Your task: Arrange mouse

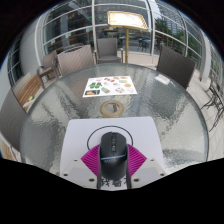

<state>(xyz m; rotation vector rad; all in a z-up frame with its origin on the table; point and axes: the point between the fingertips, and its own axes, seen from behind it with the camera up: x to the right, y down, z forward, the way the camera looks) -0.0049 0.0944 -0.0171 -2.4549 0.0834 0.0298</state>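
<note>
A black computer mouse with a cable running back toward me sits between my gripper's two fingers. The magenta pads press on its left and right sides, so the gripper is shut on the mouse. Under and just ahead of the mouse lies a white rectangular mat on the round glass table. I cannot tell whether the mouse rests on the mat or hangs just above it. The rear of the mouse is hidden between the fingers.
Beyond the mat, a white sheet with coloured pictures lies near the middle of the table. Chairs stand around the far rim, with tall windows behind them. Bare glass lies to the left and right of the mat.
</note>
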